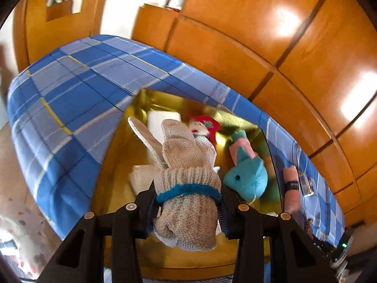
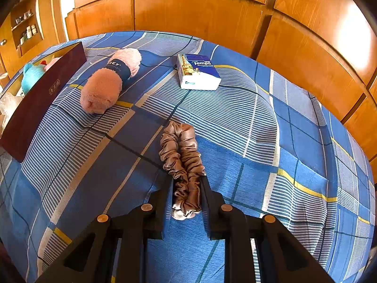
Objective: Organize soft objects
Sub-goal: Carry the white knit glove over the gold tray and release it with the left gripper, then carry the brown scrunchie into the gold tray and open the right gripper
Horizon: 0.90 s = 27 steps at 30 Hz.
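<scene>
My left gripper is shut on a pair of beige knit gloves with a teal cuff band, held above a gold-lined box. Inside the box lie a teal plush fish, a red-haired doll and white items. My right gripper is shut on a tan satin scrunchie that lies stretched on the blue plaid bedspread. A rolled pink towel with a dark band lies farther left on the bed, beside the box's dark red wall.
A tissue pack lies on the bed behind the scrunchie. Orange wooden cabinets run along the far side of the bed. The pink towel shows right of the box in the left wrist view. Speckled floor lies left of the bed.
</scene>
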Motion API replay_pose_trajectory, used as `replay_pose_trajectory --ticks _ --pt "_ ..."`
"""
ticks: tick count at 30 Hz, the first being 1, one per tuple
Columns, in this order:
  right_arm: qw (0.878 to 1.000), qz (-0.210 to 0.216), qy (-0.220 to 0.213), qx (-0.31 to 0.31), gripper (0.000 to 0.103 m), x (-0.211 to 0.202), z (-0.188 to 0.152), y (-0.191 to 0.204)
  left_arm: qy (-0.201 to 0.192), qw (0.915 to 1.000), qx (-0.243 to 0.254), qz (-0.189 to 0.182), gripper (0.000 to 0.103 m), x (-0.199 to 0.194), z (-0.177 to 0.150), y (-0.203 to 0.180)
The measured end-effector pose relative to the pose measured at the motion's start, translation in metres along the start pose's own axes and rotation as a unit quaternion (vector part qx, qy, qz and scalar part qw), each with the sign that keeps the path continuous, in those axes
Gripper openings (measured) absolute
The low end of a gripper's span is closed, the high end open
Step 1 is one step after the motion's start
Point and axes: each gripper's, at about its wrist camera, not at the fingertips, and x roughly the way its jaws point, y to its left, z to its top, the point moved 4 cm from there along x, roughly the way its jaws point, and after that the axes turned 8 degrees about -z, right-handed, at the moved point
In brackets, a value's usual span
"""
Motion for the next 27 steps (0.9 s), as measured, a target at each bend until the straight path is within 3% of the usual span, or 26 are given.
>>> replay_pose_trajectory --ticks 3,5,7,9,10,21,27 --pt "1.000 0.000 0.000 0.000 0.022 0.000 0.000 0.000 0.022 0.9996 0.015 -0.007 0.042 0.020 -0.002 -0.008" --pt "1.000 0.000 0.000 0.000 0.022 0.000 0.000 0.000 0.036 0.9990 0.024 0.008 0.043 0.038 -0.005 -0.009" --pt "1.000 0.000 0.000 0.000 0.022 0.000 0.000 0.000 0.050 0.9983 0.025 0.016 0.049 0.049 -0.008 -0.006" --pt "1.000 0.000 0.000 0.000 0.022 0.000 0.000 0.000 0.059 0.9976 0.024 0.029 0.064 0.056 -0.011 -0.001" --pt "1.000 0.001 0.000 0.000 0.022 0.000 0.000 0.000 0.059 0.9972 0.027 0.037 0.065 0.056 -0.012 0.001" --pt "1.000 -0.004 0.000 -0.002 0.022 0.000 0.001 0.001 0.002 0.9960 0.061 0.065 0.066 0.019 -0.013 -0.003" --pt "1.000 -0.009 0.003 0.000 0.021 0.000 0.001 0.002 -0.042 0.9927 0.084 0.075 0.073 -0.010 -0.021 -0.020"
